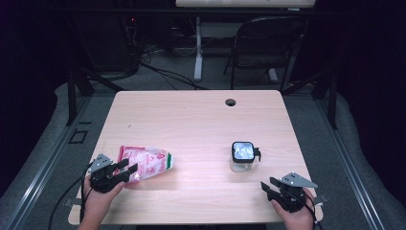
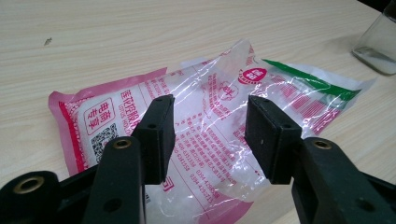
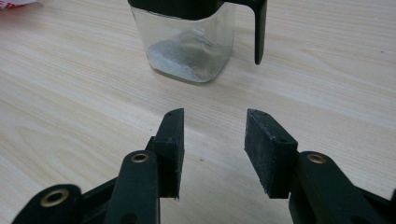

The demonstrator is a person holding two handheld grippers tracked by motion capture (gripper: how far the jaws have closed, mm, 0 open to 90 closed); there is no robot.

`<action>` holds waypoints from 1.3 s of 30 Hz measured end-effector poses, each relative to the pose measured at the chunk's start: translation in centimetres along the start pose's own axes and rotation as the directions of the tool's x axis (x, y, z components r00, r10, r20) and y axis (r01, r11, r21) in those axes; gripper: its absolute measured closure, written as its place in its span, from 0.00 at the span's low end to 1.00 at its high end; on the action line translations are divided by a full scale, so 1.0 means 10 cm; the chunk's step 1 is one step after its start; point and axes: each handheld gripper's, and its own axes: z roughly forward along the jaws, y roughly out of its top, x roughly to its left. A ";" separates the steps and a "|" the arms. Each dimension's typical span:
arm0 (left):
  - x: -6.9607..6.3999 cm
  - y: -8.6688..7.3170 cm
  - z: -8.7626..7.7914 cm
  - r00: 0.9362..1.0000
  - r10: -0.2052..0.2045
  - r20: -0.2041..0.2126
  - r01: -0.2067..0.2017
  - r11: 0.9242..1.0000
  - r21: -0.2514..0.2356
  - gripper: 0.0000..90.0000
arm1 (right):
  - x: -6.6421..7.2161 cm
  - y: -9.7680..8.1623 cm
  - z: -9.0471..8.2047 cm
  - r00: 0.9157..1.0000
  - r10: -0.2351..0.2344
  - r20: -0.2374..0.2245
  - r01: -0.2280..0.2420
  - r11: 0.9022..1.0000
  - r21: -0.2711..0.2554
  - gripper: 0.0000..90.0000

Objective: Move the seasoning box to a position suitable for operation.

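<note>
Clear plastic bag point(image 1: 146, 162), pink and green print, lies flat on the wooden surface point(image 1: 191, 120) left of the jar point(image 1: 242, 156).
Left gripper point(image 2: 210, 135) fingers stand apart over the bag, likely lining up a grip; right gripper point(image 3: 214, 149) fingers apart, short of the jar. Right gripper view reveals white powder inside the jar.

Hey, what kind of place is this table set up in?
Probably a lab or recording workspace rather than a home: a plain wooden table ringed by dark curtains, loose cables on the floor behind it, and a black folding chair.
</note>
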 end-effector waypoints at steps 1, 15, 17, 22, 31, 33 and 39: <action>0.00 0.00 0.00 1.000 -0.001 -0.002 0.001 1.000 -0.001 0.59 | 0.00 0.00 0.01 1.000 -0.001 0.001 0.001 1.000 0.000 0.64; -0.03 -0.04 -0.09 1.000 0.008 0.010 -0.008 1.000 -0.007 0.61 | 0.03 0.20 0.10 0.999 -0.013 0.029 0.013 1.000 0.000 0.65; -0.04 -0.04 -0.09 1.000 0.004 0.009 -0.004 1.000 -0.010 0.61 | 0.02 0.23 0.12 0.999 -0.022 0.032 0.022 1.000 0.001 0.66; -0.04 -0.06 -0.11 1.000 0.011 0.003 -0.011 1.000 -0.004 0.62 | -0.03 0.22 0.20 0.999 -0.021 0.041 0.020 0.999 0.027 0.67; -0.01 -0.10 -0.18 1.000 -0.014 -0.016 0.014 1.000 -0.010 0.62 | -0.20 0.32 0.43 0.997 -0.016 0.076 0.011 0.998 0.062 0.70; -0.01 -0.11 -0.19 1.000 -0.014 -0.020 0.014 1.000 -0.008 0.62 | -0.22 0.35 0.50 0.996 -0.023 0.089 0.017 0.997 0.071 0.71; -0.01 -0.11 -0.19 1.000 -0.014 -0.024 0.014 1.000 -0.008 0.62 | -0.27 0.44 0.64 0.996 -0.023 0.092 0.015 0.996 0.089 0.73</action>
